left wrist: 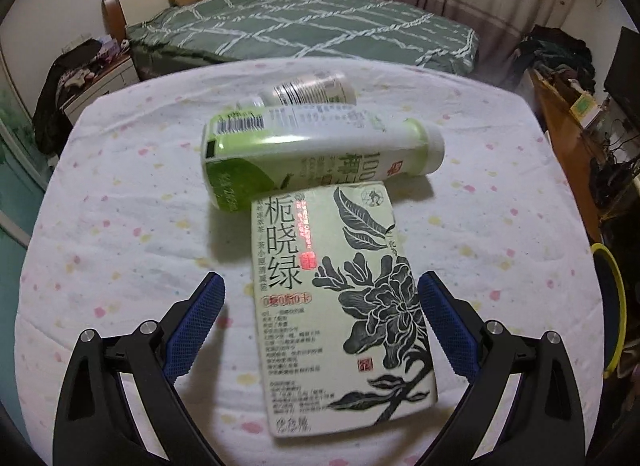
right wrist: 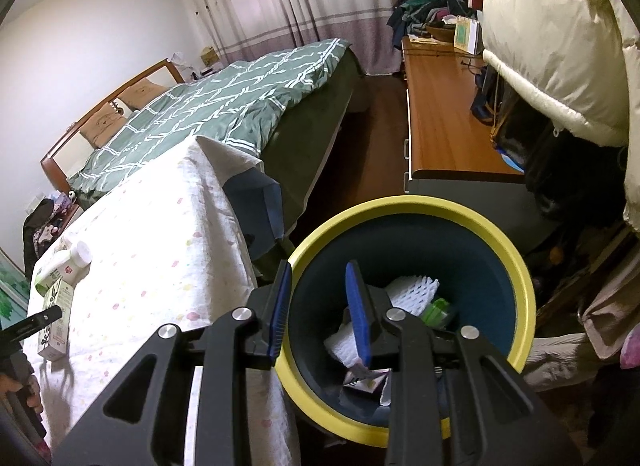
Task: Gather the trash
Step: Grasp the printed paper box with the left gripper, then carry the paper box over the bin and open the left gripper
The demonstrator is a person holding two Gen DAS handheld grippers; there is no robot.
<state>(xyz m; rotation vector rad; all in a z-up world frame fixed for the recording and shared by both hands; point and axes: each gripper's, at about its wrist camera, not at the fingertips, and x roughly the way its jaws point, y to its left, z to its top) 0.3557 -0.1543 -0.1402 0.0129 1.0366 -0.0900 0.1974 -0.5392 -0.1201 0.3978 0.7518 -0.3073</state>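
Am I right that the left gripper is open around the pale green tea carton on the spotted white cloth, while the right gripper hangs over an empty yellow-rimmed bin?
Not quite: the yellow-rimmed dark blue bin is not empty. The right wrist view shows white foam netting and other scraps inside, under the open right gripper. The rest holds: the left gripper is open around the pale green tea carton on the spotted white cloth.

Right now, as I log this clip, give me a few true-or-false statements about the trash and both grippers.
1. The left gripper is open, its blue pads either side of the pale green tea carton. True.
2. The green plastic bottle with a white cap stands upright. False: it lies on its side.
3. The right gripper grips a bottle. False: it is open and empty above the yellow-rimmed dark blue bin.
4. The bin already holds white foam netting. True.
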